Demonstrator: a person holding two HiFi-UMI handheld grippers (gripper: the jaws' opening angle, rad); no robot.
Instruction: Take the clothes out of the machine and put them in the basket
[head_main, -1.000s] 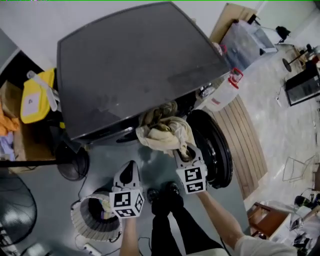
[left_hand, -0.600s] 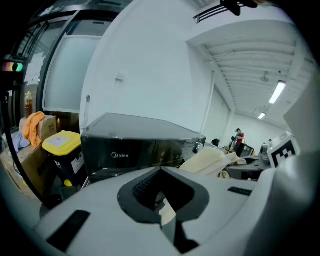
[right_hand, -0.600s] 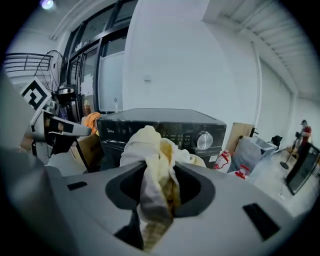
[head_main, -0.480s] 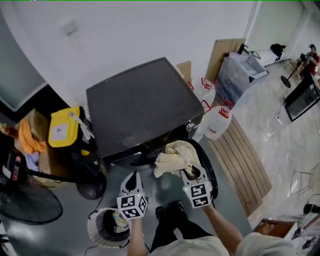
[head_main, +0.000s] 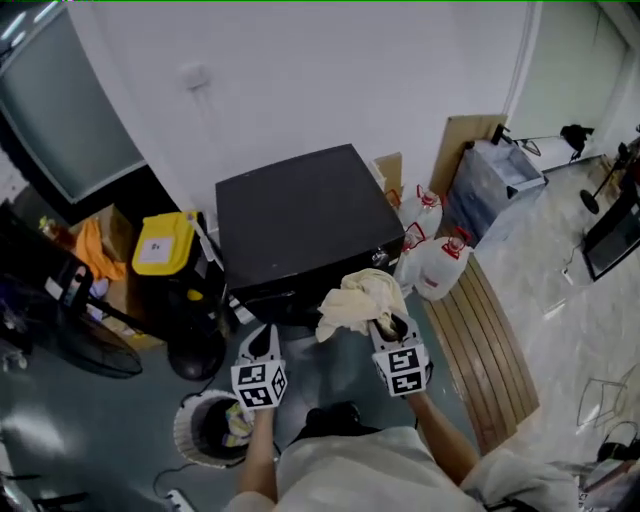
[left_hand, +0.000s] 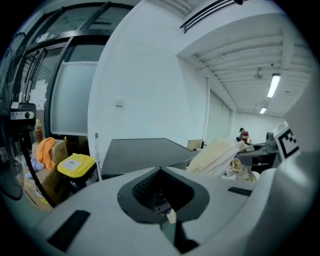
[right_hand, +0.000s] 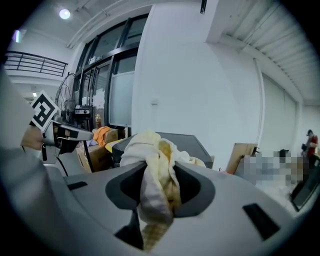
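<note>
The black-topped washing machine stands against the white wall. My right gripper is in front of it, shut on a cream cloth that hangs bunched from its jaws, clear of the machine. In the right gripper view the cream cloth fills the gap of the right gripper. My left gripper is beside it at the left, shut with nothing in it; the left gripper shows its jaws together. A white round basket with clothes in it sits on the floor below the left gripper.
A yellow-lidded bin and a black floor fan stand left of the machine. White jugs, a slatted wooden board and a grey crate lie to the right. The person's shoes are between the grippers.
Both grippers have risen. The cream cloth has come out of the machine's opening with the right gripper and now hangs free in front of it.
</note>
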